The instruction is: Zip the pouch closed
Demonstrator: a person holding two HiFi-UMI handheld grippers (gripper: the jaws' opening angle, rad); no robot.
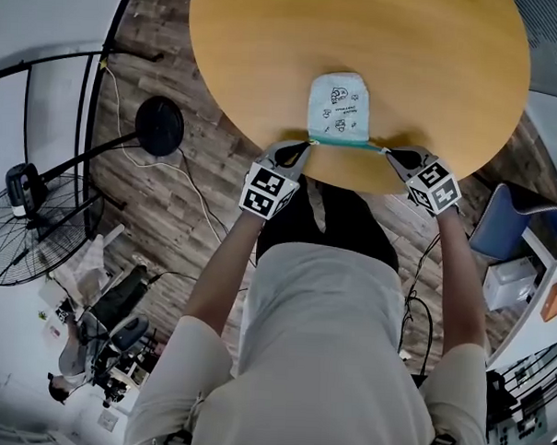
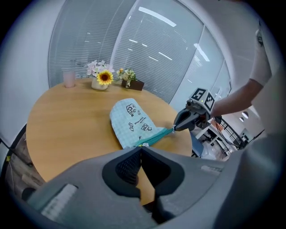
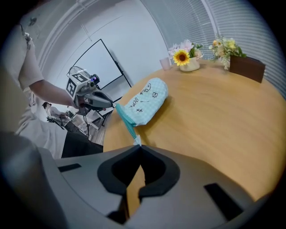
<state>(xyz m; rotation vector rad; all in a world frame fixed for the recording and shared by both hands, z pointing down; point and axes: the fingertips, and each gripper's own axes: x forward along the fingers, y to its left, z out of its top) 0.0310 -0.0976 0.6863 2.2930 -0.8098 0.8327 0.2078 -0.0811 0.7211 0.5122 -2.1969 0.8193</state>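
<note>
Wood-plank flooring [image 1: 156, 73] surrounds a round, honey-coloured tabletop [image 1: 268, 50]. In the head view a pedestal fan [image 1: 20, 233] stands out at 9 o'clock and a blue chair [image 1: 509, 222] at 3 o'clock. From the left gripper view we see tall windows with pale blinds [image 2: 89, 36] behind the tabletop. Along its far rim, at about 11 o'clock from the pouch, stand a pink cup [image 2: 69, 78], a white vase with a sunflower [image 2: 100, 80] and a brown box of flowers [image 2: 133, 83]. The right gripper view shows a whiteboard [image 3: 96, 62] on a stand against the wall.

We find the pouch [image 1: 339, 104], pale blue check with small cartoon prints, lying flat at the tabletop's 6 o'clock edge. Its teal zip [image 1: 348, 144] runs along the rim nearest the person. The left tongs [image 1: 306, 145] are pressed together on the zip-side corner of the pouch at its 7 o'clock. The right tongs [image 1: 387, 152] are closed on a small white tab [image 3: 136, 140] at the zip's other end, at 5 o'clock. The teal band is drawn straight between the two sets of tongs, just past the tabletop's edge. The rest of the tabletop's wood is plain and glossy.
</note>
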